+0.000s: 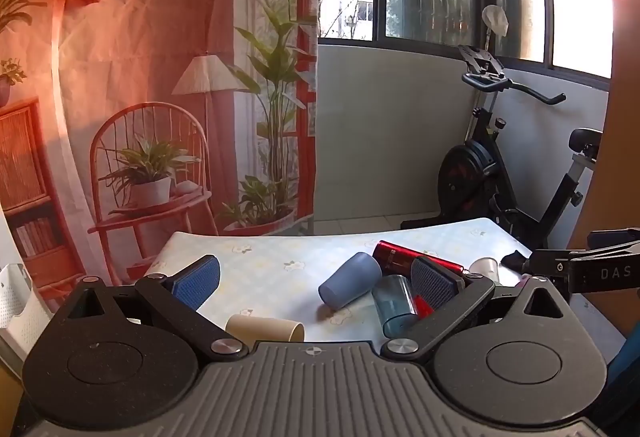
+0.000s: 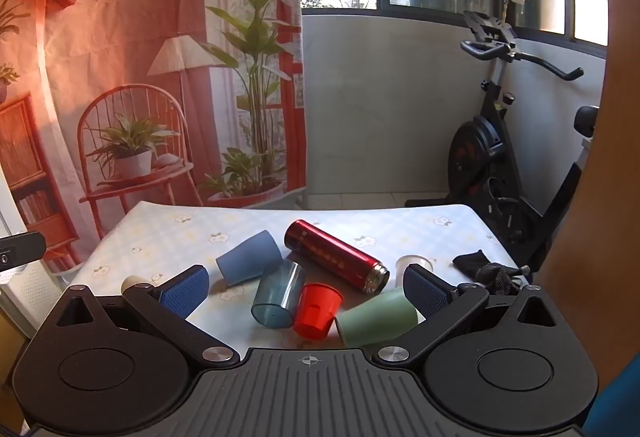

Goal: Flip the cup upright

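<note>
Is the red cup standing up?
No, the red cup lies tipped on its side between the clear blue cup and the green cup.

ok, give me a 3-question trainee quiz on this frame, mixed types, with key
1. True or false: the red flask stands upright.
2. The red cup lies between which two? A) clear blue cup and green cup B) beige cup and black cloth C) blue cup and white cup
3. Fill in: both tongs, left and right, are ____ and hold nothing.

Key: 1 false, it lies on its side; 2 A; 3 open.
</note>
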`<action>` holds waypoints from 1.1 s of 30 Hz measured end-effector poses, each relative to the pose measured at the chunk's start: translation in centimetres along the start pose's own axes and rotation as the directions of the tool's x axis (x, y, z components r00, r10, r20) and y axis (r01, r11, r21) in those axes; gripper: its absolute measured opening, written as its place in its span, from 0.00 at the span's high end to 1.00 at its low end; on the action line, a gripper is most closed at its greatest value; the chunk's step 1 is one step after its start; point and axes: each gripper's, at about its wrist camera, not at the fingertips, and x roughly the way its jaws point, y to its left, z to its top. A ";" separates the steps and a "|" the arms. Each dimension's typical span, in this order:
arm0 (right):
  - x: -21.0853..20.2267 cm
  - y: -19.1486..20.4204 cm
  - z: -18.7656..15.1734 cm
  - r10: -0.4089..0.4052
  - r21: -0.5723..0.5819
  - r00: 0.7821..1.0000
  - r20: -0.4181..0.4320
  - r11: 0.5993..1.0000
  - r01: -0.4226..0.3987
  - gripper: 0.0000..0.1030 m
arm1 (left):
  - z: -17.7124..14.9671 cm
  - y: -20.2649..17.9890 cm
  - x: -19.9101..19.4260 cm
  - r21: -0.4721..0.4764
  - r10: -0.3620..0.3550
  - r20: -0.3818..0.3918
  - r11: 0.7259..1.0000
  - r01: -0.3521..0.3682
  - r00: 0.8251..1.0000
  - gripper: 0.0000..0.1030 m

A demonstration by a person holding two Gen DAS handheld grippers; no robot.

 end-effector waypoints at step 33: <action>-0.1 0.3 -0.2 -0.009 0.012 1.000 0.010 1.000 0.009 0.00 | 0.2 0.2 -0.4 -0.004 -0.011 0.016 1.000 0.011 1.000 0.00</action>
